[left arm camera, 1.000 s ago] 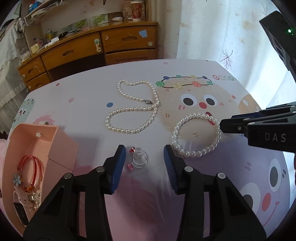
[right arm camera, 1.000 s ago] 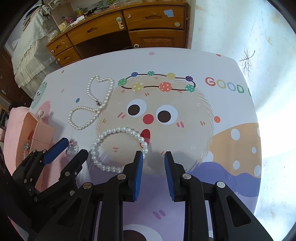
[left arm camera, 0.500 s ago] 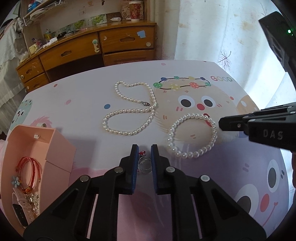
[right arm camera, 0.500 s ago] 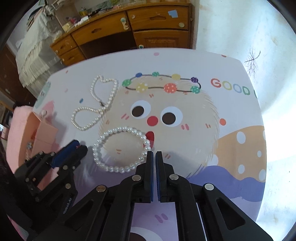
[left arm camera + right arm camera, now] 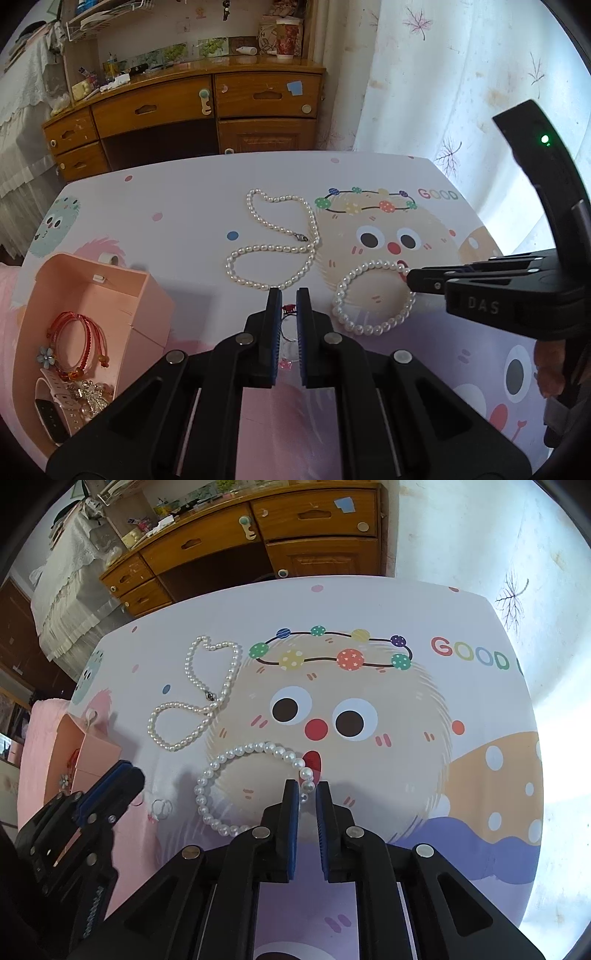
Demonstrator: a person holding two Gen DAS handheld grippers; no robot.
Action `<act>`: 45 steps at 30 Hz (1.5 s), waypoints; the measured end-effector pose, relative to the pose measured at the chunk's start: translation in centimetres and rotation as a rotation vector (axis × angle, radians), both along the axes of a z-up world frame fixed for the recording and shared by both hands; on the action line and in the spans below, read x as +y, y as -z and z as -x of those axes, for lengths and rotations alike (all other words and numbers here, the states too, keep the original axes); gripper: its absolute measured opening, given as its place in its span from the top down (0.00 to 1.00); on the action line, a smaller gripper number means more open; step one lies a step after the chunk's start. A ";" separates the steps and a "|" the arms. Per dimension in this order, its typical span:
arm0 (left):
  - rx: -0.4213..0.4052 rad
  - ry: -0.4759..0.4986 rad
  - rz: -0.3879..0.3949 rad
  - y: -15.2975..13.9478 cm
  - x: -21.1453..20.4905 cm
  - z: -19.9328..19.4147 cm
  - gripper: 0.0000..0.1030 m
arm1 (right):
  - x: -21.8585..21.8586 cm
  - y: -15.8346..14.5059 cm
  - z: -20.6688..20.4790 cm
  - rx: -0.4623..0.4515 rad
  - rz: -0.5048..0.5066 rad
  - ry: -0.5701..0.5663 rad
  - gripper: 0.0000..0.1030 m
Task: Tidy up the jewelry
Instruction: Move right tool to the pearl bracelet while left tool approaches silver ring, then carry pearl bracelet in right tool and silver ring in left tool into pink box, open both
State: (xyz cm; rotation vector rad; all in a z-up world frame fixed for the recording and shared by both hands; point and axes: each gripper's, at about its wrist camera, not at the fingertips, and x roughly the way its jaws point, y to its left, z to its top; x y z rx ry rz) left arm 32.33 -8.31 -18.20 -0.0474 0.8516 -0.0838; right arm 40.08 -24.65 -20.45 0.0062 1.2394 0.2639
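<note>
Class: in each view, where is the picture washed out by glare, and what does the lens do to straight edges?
Left wrist view: curtain glows pale, table edge bows. Right wrist view: table's right edge bleaches white; desk curves.

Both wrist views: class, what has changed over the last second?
Left gripper narrowed from wide open around the ring; grip unclear. Right gripper closed onto the pearl bracelet. Pearl necklace and pink box stayed put.
</note>
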 end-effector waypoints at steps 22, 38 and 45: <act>0.013 -0.039 0.057 -5.3 2.0 5.9 0.95 | 0.2 -1.7 2.6 -0.027 -0.038 -0.040 0.94; 0.018 -0.042 0.125 -10.3 7.4 14.1 0.95 | 2.2 -9.7 12.0 -0.008 -0.268 0.019 0.94; 0.044 0.045 0.134 -11.7 11.2 17.0 0.95 | 5.3 -12.4 16.6 -0.036 -0.451 0.122 0.94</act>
